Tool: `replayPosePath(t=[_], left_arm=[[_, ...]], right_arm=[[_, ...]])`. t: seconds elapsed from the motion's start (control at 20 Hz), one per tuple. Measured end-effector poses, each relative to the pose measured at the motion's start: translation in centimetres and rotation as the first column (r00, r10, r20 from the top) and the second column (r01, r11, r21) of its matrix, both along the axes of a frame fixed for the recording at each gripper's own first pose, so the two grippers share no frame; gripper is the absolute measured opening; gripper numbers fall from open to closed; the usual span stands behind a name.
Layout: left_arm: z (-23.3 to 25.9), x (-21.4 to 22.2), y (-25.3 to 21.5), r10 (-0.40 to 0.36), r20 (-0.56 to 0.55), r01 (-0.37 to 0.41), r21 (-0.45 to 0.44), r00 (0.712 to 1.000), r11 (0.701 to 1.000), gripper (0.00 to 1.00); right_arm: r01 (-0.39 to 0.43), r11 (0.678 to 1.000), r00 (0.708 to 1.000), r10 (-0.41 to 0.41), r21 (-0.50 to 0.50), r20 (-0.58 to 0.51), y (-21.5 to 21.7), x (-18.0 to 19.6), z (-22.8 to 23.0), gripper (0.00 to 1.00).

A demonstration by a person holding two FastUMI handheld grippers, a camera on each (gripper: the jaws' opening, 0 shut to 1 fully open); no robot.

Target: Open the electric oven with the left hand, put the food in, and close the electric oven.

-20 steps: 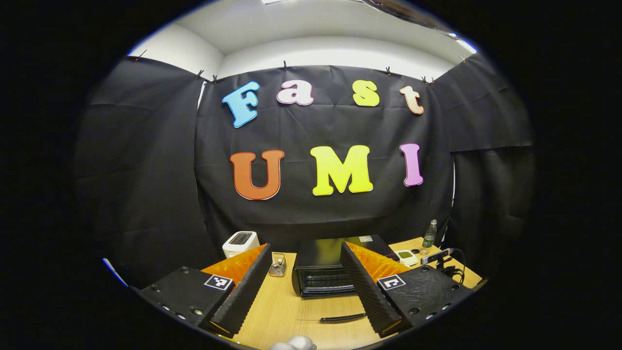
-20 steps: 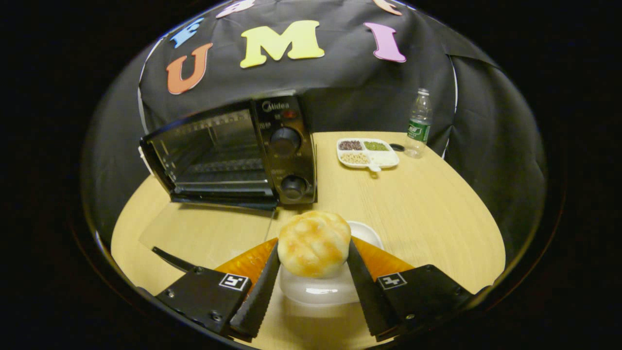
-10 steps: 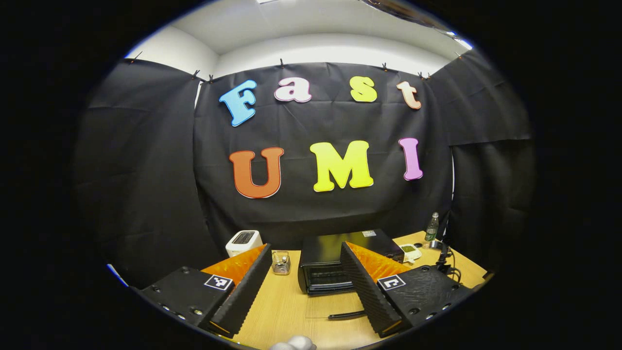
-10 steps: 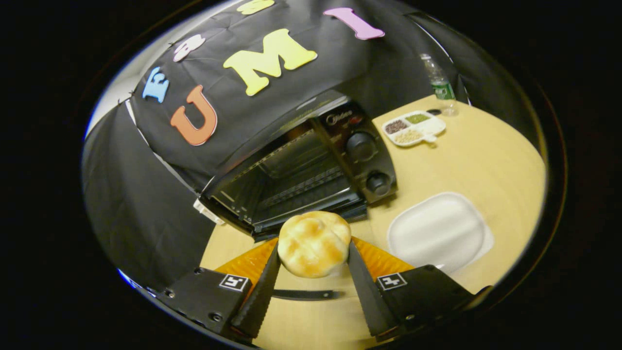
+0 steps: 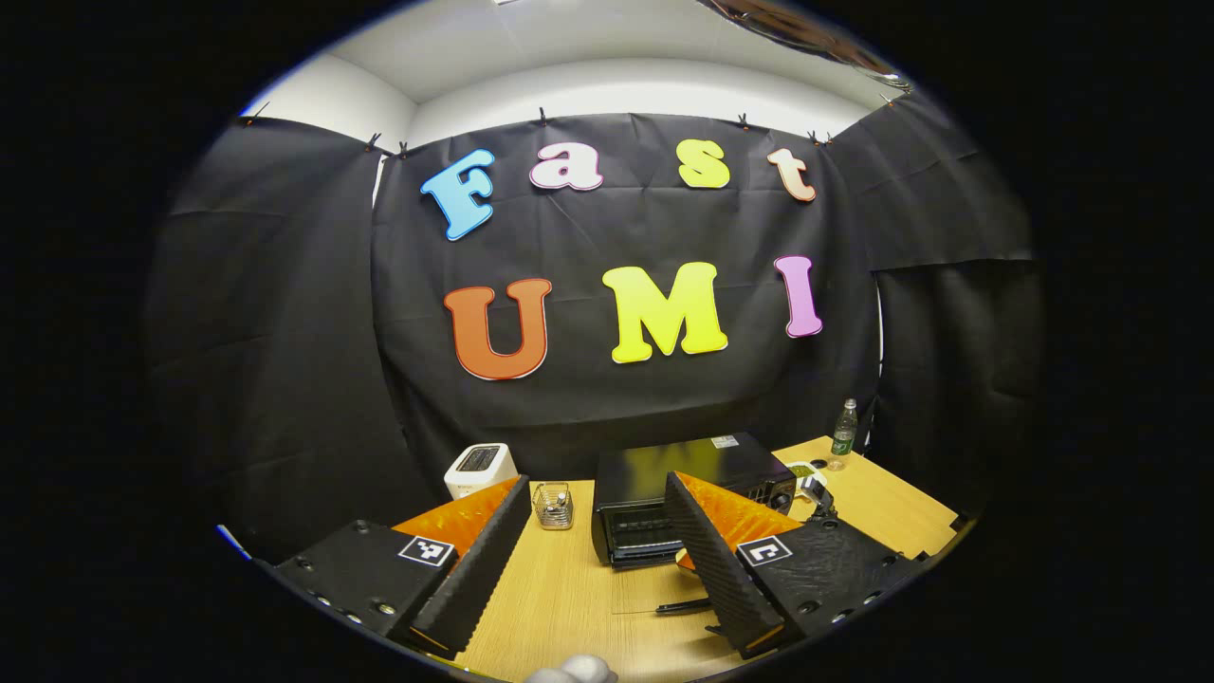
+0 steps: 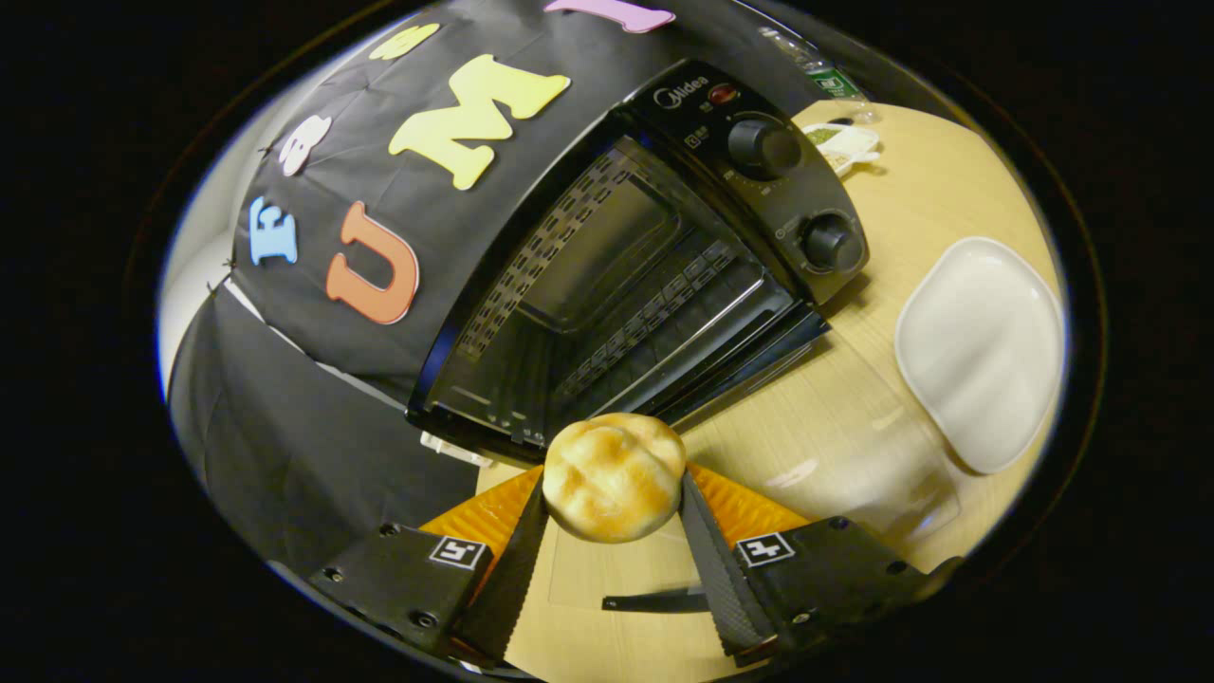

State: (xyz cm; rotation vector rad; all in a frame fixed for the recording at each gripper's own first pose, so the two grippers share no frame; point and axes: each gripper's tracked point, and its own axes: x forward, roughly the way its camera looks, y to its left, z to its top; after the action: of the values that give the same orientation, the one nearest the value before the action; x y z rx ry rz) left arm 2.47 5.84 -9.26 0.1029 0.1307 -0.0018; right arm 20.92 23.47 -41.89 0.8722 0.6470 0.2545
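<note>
In the right gripper view, my right gripper (image 6: 613, 480) is shut on a round golden bun (image 6: 614, 476), held in the air just in front of the black electric oven (image 6: 607, 285). The oven's glass door (image 6: 768, 446) lies folded down flat on the table, its dark handle (image 6: 654, 599) under my fingers. The cavity with its wire rack stands open. In the left gripper view, my left gripper (image 5: 597, 486) hangs open and holds nothing, well back from the oven (image 5: 683, 479) and higher than it.
An empty white plate (image 6: 982, 351) lies right of the oven. A divided dish of seeds (image 6: 839, 140) and a bottle (image 6: 816, 71) stand behind it. A white toaster (image 5: 481, 468) and a small wire basket (image 5: 553, 505) stand left of the oven on the wooden table (image 5: 560, 598).
My right gripper lifted the bun off the white plate and carried it left up to the oven's open mouth, tilting as it went. My left gripper stayed open and drifted slightly.
</note>
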Motion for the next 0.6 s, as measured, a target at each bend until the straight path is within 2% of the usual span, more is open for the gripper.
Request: replayPosePath(t=[0.1,0.15,0.2,0.3,0.35,0.4,0.5,0.6], left_arm=[[-0.3,-0.2,0.4,0.004,-0.002,-0.004,0.003,1.000,1.000,0.93],[-0.3,-0.3,0.6,0.006,-0.006,-0.006,0.004,1.000,1.000,0.93],[-0.2,-0.4,0.9,0.010,-0.005,-0.010,0.004,1.000,1.000,0.93],[-0.9,-0.1,1.5,0.015,-0.013,-0.015,0.005,1.000,1.000,0.93],[-1.0,0.0,1.6,0.018,-0.016,-0.018,0.004,1.000,1.000,0.93],[-1.0,-0.1,1.6,0.018,-0.015,-0.018,0.001,1.000,1.000,0.93],[-1.2,-0.1,1.6,0.015,-0.019,-0.015,0.000,1.000,1.000,0.93],[-1.4,0.0,1.4,0.010,-0.022,-0.010,0.001,1.000,1.000,0.93]], right_arm=[[0.016,1.000,1.000,-0.016,0.010,0.006,0.4,0.9,-0.1,0.78],[0.021,1.000,1.000,-0.021,0.016,0.008,0.7,1.4,0.1,0.81],[0.025,0.999,1.000,-0.026,0.030,0.012,1.0,1.8,0.3,0.78],[0.043,0.998,0.999,-0.044,0.036,0.017,1.1,3.0,0.2,0.78],[0.051,0.998,0.999,-0.052,0.041,0.008,1.1,3.3,0.2,0.81],[0.069,0.996,0.997,-0.071,0.060,0.022,1.1,3.9,0.6,0.78],[0.094,0.994,0.995,-0.096,0.058,0.038,1.1,5.1,1.3,0.81],[0.120,0.992,0.991,-0.123,0.046,0.051,1.1,6.4,1.9,0.78]])
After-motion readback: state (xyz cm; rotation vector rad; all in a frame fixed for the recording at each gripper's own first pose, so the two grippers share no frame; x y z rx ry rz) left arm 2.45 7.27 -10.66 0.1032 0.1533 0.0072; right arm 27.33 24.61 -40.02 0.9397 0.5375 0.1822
